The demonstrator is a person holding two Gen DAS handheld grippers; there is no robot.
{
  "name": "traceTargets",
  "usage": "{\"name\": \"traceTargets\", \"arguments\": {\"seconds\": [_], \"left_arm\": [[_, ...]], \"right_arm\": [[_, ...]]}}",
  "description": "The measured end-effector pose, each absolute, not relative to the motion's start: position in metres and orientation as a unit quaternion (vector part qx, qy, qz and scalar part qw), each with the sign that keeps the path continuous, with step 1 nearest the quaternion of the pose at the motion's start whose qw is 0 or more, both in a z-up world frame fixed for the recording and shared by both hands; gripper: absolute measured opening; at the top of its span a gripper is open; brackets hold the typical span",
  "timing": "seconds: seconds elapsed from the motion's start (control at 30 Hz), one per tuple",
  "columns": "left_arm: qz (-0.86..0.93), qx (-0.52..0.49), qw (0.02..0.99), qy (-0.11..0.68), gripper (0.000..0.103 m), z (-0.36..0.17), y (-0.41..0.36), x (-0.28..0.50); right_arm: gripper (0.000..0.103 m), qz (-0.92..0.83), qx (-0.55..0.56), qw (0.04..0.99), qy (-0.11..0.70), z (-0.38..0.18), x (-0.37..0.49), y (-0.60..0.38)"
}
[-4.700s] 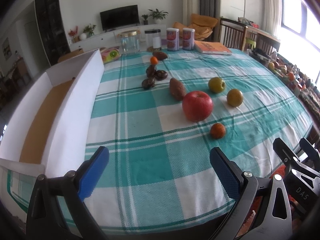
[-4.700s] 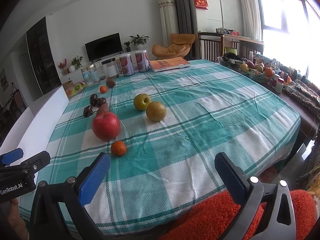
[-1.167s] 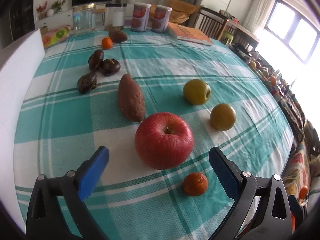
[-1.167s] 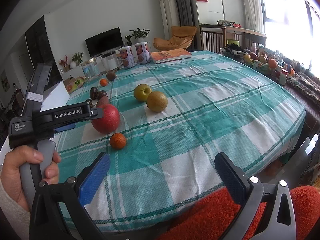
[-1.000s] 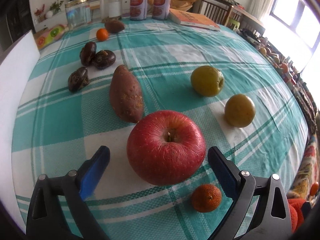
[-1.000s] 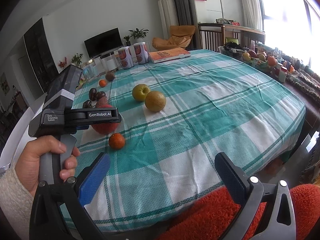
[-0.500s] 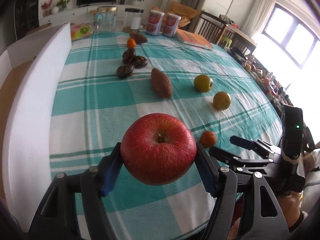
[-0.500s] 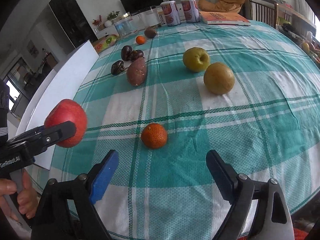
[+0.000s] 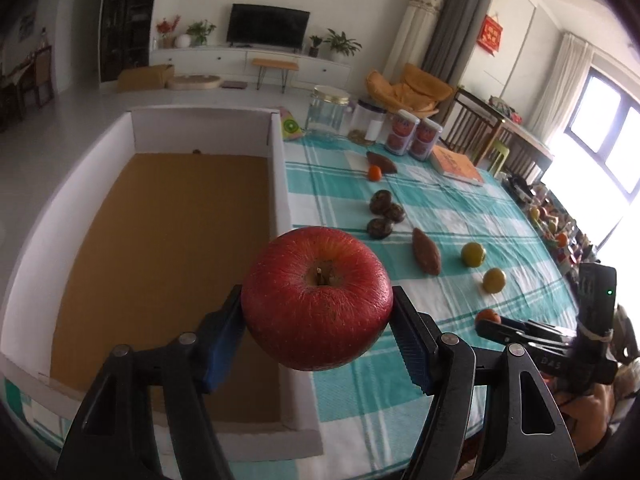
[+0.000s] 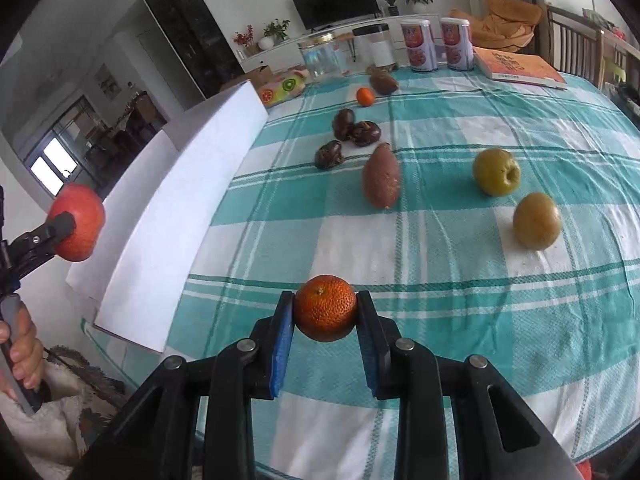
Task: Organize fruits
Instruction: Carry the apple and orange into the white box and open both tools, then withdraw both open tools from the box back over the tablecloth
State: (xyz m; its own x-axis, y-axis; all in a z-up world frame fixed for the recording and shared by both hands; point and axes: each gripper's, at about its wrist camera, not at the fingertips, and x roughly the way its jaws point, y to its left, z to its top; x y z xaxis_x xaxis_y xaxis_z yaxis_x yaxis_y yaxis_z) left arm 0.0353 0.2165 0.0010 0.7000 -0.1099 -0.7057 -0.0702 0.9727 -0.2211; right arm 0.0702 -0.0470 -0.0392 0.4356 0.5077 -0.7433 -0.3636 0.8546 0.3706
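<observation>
A big red apple (image 9: 318, 298) is clamped between the blue pads of my left gripper (image 9: 318, 312). It hangs in the air over the right wall of the white cardboard box (image 9: 280, 184), whose brown floor is bare. The right wrist view shows the same apple (image 10: 78, 226) at far left, beside the box wall (image 10: 192, 184). My right gripper (image 10: 325, 314) is shut on a small orange (image 10: 326, 308) just above the checked tablecloth (image 10: 460, 272), near the table's front edge.
On the cloth lie a sweet potato (image 10: 381, 176), a green fruit (image 10: 496, 171), a yellow-brown fruit (image 10: 537, 221), three dark fruits (image 10: 354, 130) and another small orange (image 10: 365, 96). Jars, two cans (image 10: 436, 44) and a book (image 10: 516, 66) line the far edge.
My left gripper closed on the red apple, lifted it and carried it left over the box. My right gripper moved down to the small orange and closed on it.
</observation>
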Motion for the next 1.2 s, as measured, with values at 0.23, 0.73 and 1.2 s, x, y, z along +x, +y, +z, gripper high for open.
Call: {"name": "traceTargets", "arguments": {"seconds": [0.23, 0.73, 1.2], "left_arm": [[0.102, -0.118, 0.894, 0.421, 0.071, -0.043, 0.293, 0.044], [0.131, -0.133, 0.873, 0.451, 0.073, -0.077, 0.309, 0.041], [0.076, -0.048, 0.932, 0.351, 0.084, -0.033, 0.23, 0.05]], "right_arm": [[0.031, 0.398, 0.049, 0.789, 0.466, -0.011, 0.071, 0.1], [0.054, 0.383, 0.049, 0.788, 0.481, -0.02, 0.092, 0.133], [0.071, 0.185, 0.053, 0.859, 0.474, -0.109, 0.072, -0.04]]}}
